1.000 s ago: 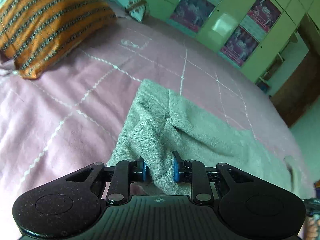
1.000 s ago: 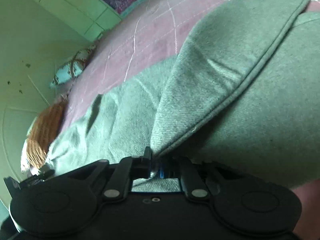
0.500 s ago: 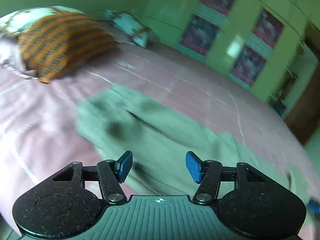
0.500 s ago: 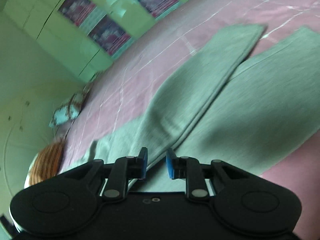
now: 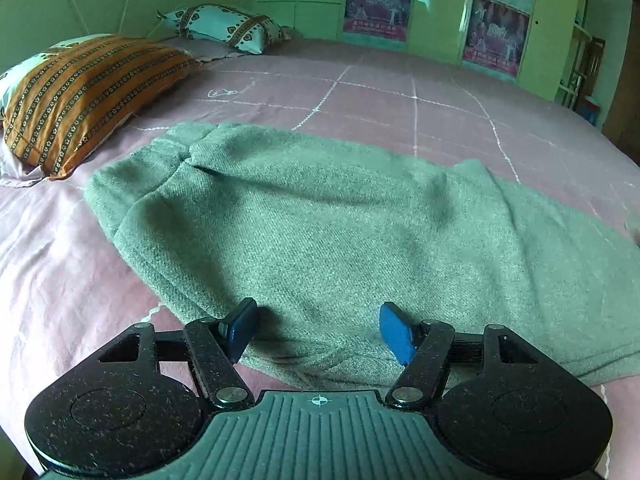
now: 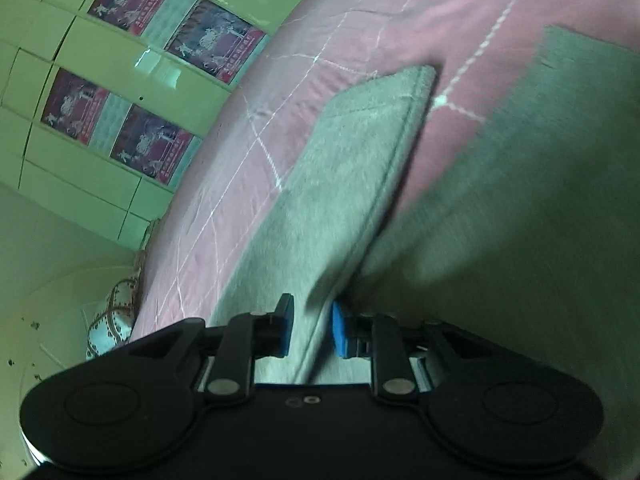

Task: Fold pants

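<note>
Grey-green pants [image 5: 340,220] lie spread flat across the pink bedsheet [image 5: 400,112], waist end toward the pillows. My left gripper [image 5: 316,320] hovers over their near edge. Its jaws are opening wide, and the cloth lies under the pads with nothing pinched. In the right wrist view one pant leg [image 6: 352,168] runs away from my right gripper [image 6: 310,320], with the other leg [image 6: 540,200] to its right and pink sheet between them. The right jaws are closing, and the leg's seamed edge passes through the narrow gap between the blue pads. The pads do not visibly press on it.
An orange striped pillow [image 5: 80,92] and a white patterned pillow [image 5: 224,26] lie at the head of the bed, left of the pants. Green wardrobe doors with posters [image 5: 378,4] stand beyond the bed. The patterned pillow [image 6: 112,320] also shows in the right wrist view.
My left gripper let go of the bunched waist, opened and drew back; the waist now lies flat. My right gripper released the lifted leg and drew back; that leg now rests on the bed.
</note>
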A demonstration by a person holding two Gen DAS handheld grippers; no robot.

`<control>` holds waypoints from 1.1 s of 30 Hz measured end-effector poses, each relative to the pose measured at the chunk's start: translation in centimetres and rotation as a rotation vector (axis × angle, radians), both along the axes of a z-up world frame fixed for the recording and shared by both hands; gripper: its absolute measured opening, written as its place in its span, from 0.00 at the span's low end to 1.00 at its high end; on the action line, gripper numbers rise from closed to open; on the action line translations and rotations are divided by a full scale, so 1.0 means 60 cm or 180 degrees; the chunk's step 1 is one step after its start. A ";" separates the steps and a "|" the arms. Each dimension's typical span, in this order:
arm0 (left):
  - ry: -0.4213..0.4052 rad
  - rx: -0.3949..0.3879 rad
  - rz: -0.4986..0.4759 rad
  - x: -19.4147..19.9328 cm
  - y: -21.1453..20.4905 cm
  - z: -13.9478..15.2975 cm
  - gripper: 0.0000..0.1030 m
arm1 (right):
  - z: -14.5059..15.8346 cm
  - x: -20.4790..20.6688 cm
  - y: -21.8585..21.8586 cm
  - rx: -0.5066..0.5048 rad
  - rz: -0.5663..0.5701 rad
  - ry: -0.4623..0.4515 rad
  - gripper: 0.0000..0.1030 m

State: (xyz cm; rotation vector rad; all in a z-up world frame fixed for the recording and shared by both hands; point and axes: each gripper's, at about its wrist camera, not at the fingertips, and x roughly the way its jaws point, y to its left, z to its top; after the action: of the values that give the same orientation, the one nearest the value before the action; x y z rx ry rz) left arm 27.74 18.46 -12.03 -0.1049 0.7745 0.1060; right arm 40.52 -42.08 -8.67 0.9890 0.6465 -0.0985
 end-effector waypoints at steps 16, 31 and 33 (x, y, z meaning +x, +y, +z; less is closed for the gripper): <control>0.0019 -0.0109 -0.0108 -0.001 0.013 0.000 0.68 | -0.002 -0.174 0.000 -0.0057 0.0044 -0.0015 0.13; -0.0010 -0.0127 -0.0089 -0.002 0.011 -0.003 0.69 | -0.026 -0.146 -0.090 0.0830 -0.0616 -0.0634 0.45; -0.0013 -0.0137 -0.0088 -0.002 0.011 -0.003 0.69 | -0.034 -0.136 -0.098 0.0974 -0.0720 -0.0674 0.48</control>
State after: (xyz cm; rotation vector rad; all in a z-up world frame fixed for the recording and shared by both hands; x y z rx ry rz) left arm 27.62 19.13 -12.18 -0.1350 0.7742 0.0628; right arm 32.38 -47.99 -10.69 1.3468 0.3585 -0.0939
